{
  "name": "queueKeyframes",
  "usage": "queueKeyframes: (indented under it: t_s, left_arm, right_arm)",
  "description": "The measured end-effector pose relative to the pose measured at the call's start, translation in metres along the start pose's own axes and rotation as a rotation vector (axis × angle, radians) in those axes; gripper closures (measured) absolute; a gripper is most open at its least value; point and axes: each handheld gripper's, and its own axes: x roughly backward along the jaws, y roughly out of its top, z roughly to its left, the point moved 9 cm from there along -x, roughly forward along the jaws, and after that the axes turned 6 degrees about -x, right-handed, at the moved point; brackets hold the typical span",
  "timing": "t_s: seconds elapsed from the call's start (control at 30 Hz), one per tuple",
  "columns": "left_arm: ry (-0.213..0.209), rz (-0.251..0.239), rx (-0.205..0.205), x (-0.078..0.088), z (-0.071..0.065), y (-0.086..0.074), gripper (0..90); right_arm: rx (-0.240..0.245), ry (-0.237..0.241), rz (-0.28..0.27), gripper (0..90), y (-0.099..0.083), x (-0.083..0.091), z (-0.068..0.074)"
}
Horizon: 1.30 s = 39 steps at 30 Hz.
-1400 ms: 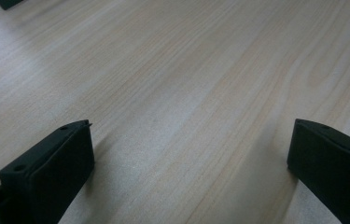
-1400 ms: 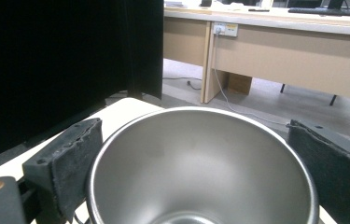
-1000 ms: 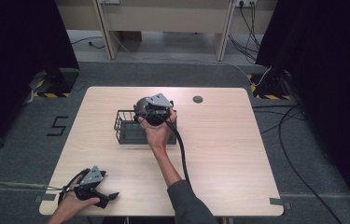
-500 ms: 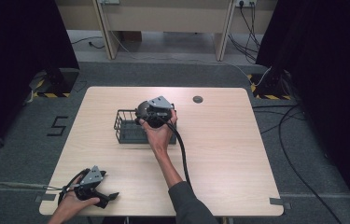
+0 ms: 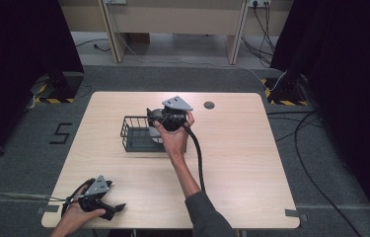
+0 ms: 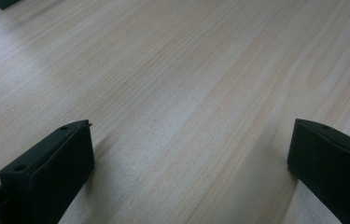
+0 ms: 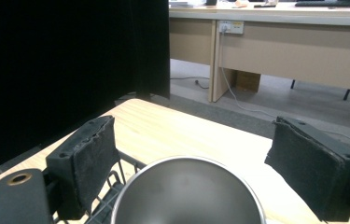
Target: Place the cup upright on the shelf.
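While right tool (image 5: 155,118) gapes | steel cup (image 7: 189,193) in wire basket (image 5: 134,134)

One wire basket (image 5: 135,133); one steel cup (image 7: 186,193); two grippers; one table (image 5: 251,163).

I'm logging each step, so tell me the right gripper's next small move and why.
Probably lift the right gripper straight up: its jaws stand open on either side of the steel cup, not touching it, and the cup already sits in the wire basket.
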Motion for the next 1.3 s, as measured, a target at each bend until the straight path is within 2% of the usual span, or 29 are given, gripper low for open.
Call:
queueKeyframes:
  t_s: [0.23, 0.6, 0.67, 1.3]
  left_arm:
    - [0.001, 0.0, -0.001, 0.0, 0.0, 0.0, 0.0]
    - [0.001, -0.002, 0.0, 0.0, 0.0, 0.0, 0.0]
    - [0.0, -0.002, 0.0, 0.0, 0.0, 0.0, 0.0]
    - [0.001, 0.0, 0.002, 0.0, 0.0, 0.0, 0.0]
  right_arm:
    - [-0.013, 0.017, 0.02, 14.9, -0.004, 0.017, -0.015]
    - [-0.042, 0.044, -0.004, 15.0, 0.0, 0.045, -0.03]
    - [-0.035, 0.047, -0.005, 15.0, -0.001, 0.05, -0.033]
    - [-0.018, 0.072, 0.018, 15.3, -0.021, 0.088, -0.045]
